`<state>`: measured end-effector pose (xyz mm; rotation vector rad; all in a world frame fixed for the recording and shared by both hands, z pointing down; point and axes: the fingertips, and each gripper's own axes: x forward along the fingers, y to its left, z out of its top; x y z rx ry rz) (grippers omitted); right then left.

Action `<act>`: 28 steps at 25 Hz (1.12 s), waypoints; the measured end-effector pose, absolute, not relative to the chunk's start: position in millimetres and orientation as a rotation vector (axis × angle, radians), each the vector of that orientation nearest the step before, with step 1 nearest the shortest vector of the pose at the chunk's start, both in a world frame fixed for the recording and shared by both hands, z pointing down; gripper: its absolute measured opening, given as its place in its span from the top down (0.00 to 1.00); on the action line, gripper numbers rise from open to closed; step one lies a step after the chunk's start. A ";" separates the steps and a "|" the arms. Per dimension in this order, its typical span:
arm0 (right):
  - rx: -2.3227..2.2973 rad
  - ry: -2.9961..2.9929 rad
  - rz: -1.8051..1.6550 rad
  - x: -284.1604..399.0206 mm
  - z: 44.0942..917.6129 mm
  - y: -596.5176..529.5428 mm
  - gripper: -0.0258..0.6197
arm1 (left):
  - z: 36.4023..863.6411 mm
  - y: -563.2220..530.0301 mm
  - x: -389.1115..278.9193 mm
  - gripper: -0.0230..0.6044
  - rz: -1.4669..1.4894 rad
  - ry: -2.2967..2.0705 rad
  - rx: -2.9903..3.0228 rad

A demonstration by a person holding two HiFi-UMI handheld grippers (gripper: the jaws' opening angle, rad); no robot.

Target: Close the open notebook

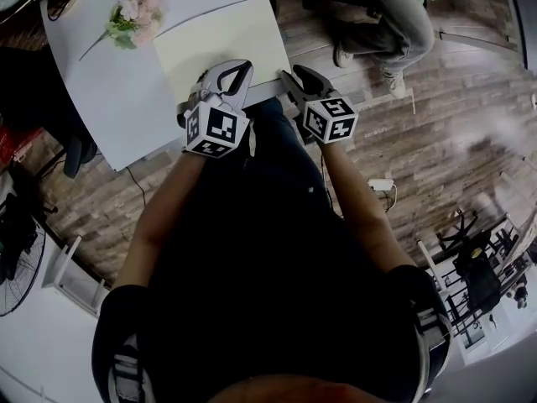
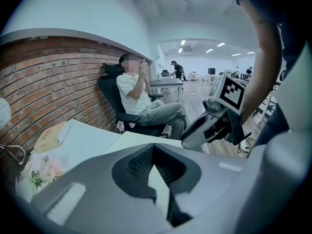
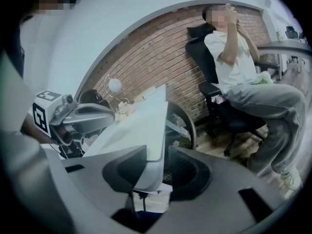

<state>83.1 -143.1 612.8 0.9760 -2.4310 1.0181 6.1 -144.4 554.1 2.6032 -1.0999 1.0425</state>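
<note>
Notebook (image 1: pixel 222 36) is lying flat at the near right corner of the table (image 1: pixel 117 107), its long axis running along the table's near edge. It is showing as one pale slab with no leaf standing up, so the closing is judged done or all but done. Nearest, the left gripper (image 1: pixel 239 70) is reaching over the notebook's near edge with its tips drawn together. A pale strip is showing between the pads, and whether that is a pinched sheet or only the cover beneath cannot be told. The right gripper (image 1: pixel 294 82) is hovering at the same corner, jaws standing wide, the slab's rounded corner lying between them with neither pad pressing. The left gripper is thus sitting nearer the cover. Farther off, flowers (image 1: pixel 134 19) are resting toward the table's far left edge, and beyond the table a seated person (image 1: pixel 394 15) is occupying a chair.
</note>
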 end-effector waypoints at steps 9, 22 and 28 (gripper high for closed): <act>0.937 -2.447 1.202 83.5 617.6 -144.1 0.79 | 554.1 -140.9 2.7 0.95 1.049 -1.115 2.592; 0.959 -2.387 1.438 89.7 618.4 -149.1 0.85 | 550.5 -138.6 -2.7 0.95 1.051 -1.154 2.574; 0.988 -2.378 1.518 91.5 612.4 -149.4 0.87 | 550.2 -136.6 -8.5 0.95 1.042 -1.174 2.565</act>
